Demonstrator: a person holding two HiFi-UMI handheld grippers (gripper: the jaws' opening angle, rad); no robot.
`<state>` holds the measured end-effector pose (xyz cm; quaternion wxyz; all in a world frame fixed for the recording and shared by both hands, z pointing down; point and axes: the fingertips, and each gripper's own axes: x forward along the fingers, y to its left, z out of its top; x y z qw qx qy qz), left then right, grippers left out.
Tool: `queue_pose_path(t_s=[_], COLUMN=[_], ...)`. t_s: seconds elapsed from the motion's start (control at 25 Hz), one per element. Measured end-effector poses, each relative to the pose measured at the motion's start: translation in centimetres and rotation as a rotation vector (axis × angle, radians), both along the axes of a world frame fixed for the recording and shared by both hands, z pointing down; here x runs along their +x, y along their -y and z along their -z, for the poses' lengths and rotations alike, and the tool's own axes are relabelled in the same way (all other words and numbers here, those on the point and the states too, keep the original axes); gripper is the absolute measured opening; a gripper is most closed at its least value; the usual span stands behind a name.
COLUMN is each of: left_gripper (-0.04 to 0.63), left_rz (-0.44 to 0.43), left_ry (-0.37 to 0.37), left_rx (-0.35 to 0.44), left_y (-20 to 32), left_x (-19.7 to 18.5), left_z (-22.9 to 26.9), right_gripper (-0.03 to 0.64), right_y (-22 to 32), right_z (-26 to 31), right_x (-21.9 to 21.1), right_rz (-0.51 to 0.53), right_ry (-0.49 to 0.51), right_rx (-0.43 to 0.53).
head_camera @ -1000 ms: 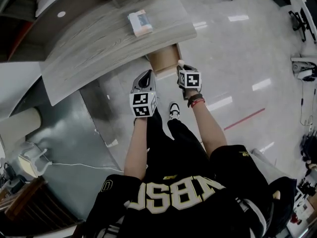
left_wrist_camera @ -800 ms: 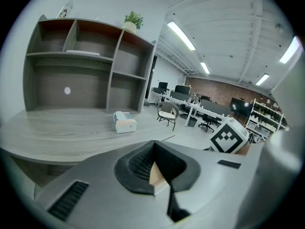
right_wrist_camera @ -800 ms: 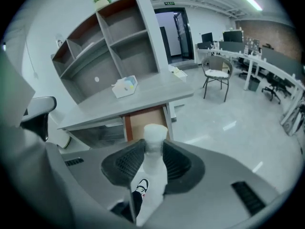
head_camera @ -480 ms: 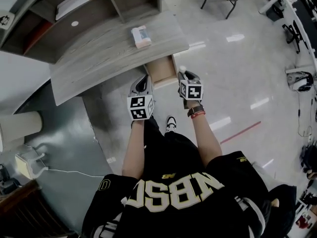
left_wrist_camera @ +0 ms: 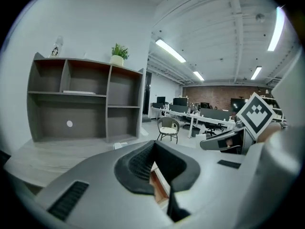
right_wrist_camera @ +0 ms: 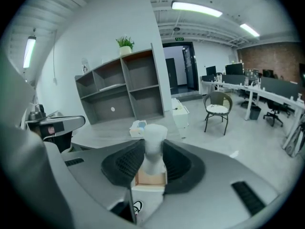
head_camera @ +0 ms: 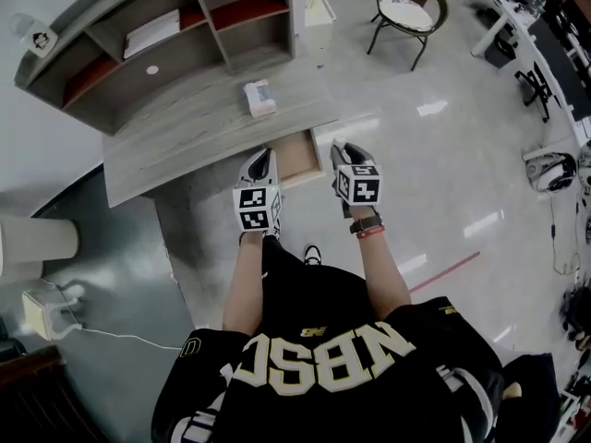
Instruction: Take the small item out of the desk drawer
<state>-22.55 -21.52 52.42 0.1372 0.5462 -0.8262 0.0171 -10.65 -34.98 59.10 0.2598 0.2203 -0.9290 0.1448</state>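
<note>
The wooden desk drawer [head_camera: 297,158] stands pulled out under the grey desk [head_camera: 185,127]; it also shows below the jaws as a drawer [right_wrist_camera: 150,179] seen from above. My right gripper [head_camera: 340,148] hovers at its right front corner. It is shut on a small white item [right_wrist_camera: 154,144], which stands upright between the dark pads and pokes above them. My left gripper [head_camera: 262,155] hangs at the drawer's left front corner. Its pads meet at the tips with nothing held, and a sliver of the drawer [left_wrist_camera: 159,182] shows behind them.
A small boxed pack [head_camera: 259,98] lies on the desk above the drawer. A shelf unit [head_camera: 185,26] stands on the desk's far side, with a white cabinet [head_camera: 319,12] and a chair [head_camera: 406,12] to its right. The person's shoe [head_camera: 312,254] is on the glossy floor below the grippers.
The head view has swung up and back, taking in the shelf unit and chair. Both grippers stay by the drawer front, and the right one still holds the white item.
</note>
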Motion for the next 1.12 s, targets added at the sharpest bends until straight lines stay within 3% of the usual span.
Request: queue_pose_path(t_s=[0.36, 0.8, 1.12], left_gripper=[0.012, 0.012, 0.012], left_rz=[0.028, 0.078, 0.103], left_ry=[0.097, 0.200, 0.213], left_rx=[0.072, 0.213, 0.225], left_y=[-0.3, -1.5, -2.3], left_x=[0.7, 0.7, -0.7], left_z=[5.0, 12.1, 13.1], right_gripper=[0.127, 0.127, 0.127], right_y=[0.9, -0.3, -1.2], right_z=[7.6, 16.2, 17.4], right_x=[0.7, 0.3, -1.5], right_rz=[0.022, 0.060, 0.086], right_ry=[0.104, 0.308, 0.302], right_rx=[0.158, 0.342, 0.387])
